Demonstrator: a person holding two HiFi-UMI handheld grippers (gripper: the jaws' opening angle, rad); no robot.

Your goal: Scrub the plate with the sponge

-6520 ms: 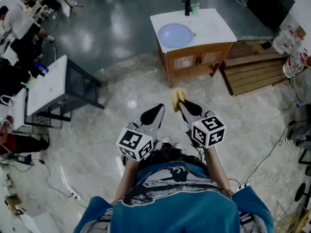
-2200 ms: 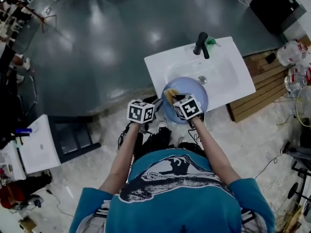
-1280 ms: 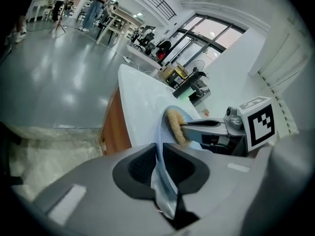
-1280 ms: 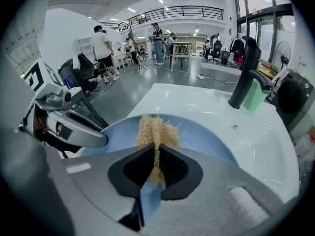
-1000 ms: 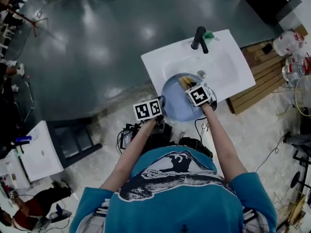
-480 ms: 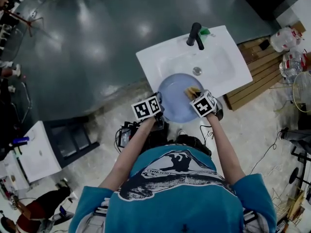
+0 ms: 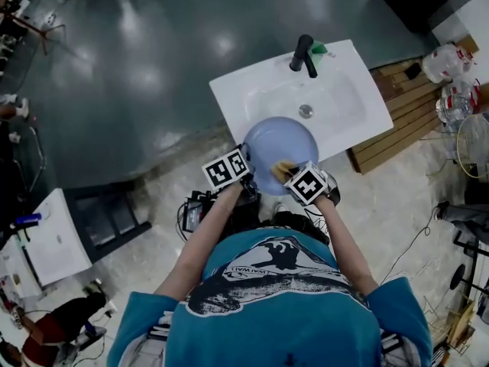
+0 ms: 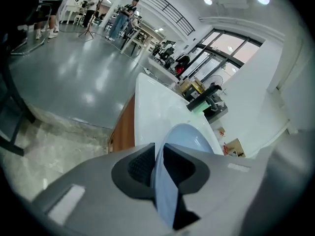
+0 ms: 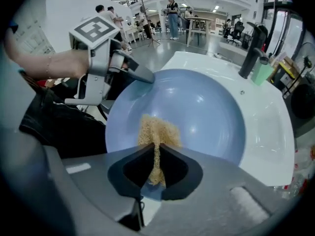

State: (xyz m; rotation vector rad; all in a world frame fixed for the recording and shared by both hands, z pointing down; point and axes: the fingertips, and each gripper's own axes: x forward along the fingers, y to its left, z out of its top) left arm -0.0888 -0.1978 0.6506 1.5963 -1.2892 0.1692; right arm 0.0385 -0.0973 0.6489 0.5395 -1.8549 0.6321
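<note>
A pale blue plate (image 7: pixel 279 145) rests over the front of the white sink (image 7: pixel 351 90). My left gripper (image 7: pixel 248 182) holds the plate's left rim; the thin edge (image 8: pixel 162 181) runs between its pads, which still touch it while the jaws are opening. The right gripper view shows that left gripper (image 9: pixel 146 75) pinching the rim of the plate (image 9: pixel 202 112). My right gripper (image 7: pixel 291 172) is shut on a tan sponge (image 7: pixel 284 166). The sponge (image 9: pixel 156 129) is squeezed between its jaws and presses on the plate's near part.
A black faucet (image 7: pixel 302 53) and a green object (image 7: pixel 318 49) stand at the sink's back. The drain (image 7: pixel 306 111) lies beyond the plate. Wooden pallets (image 7: pixel 390 140) lie on the floor to the right, with bottles (image 7: pixel 443 63) beside them. People stand far off (image 9: pixel 172 9).
The right gripper has dragged the sponge from the plate's far side toward its near edge. The left gripper has stayed on the left rim.
</note>
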